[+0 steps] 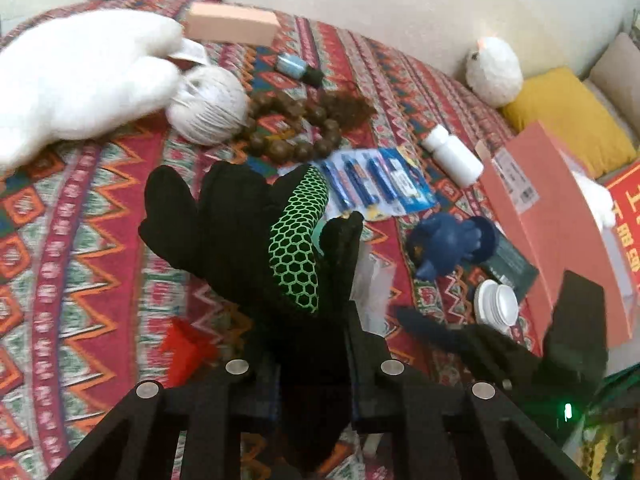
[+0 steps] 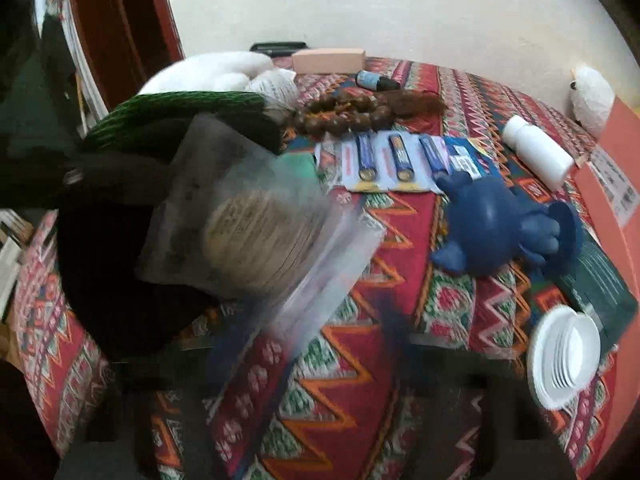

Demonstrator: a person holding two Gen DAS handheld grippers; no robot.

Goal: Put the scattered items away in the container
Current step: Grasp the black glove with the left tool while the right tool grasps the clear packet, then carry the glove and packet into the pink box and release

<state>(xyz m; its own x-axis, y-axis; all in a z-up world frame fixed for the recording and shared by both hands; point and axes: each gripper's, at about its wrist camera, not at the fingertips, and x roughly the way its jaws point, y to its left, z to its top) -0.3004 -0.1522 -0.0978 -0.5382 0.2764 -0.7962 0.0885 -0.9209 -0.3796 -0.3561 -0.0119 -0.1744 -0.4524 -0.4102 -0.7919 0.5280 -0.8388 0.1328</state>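
**Black glove in the left claw, box well off to the right**

Black knit fabric fills the middle of the left wrist view: a black work glove with a green honeycomb grip pattern (image 1: 256,232) stands up between the fingers of the left gripper (image 1: 316,320). The jaws are drawn in narrow on its cuff end, so the claw has it pinched. The glove is clear of the red zigzag-patterned cloth (image 1: 80,240). The salmon-pink cardboard box (image 1: 560,208), which I take to be the container, lies well apart at the right edge. Between them lie a blue blister pack of batteries (image 1: 380,184), a dark blue rubber toy figure (image 1: 448,244) and a white ribbed screw lid (image 1: 496,302).

In the right wrist view the glove (image 2: 172,112) hangs at the left, with a clear plastic bag holding a round tan disc (image 2: 260,220) just in front of it. The right gripper (image 2: 320,360) is only a dark smear along the bottom. I cannot tell how far open it is, or whether it grips the bag. The box (image 2: 616,160) shows at the far right edge.

The step in hand appears to be carrying the glove. The next move calls for swinging it rightward above the toy and lid, over the box opening, then spreading the jaws. The limp glove may drag on items below.
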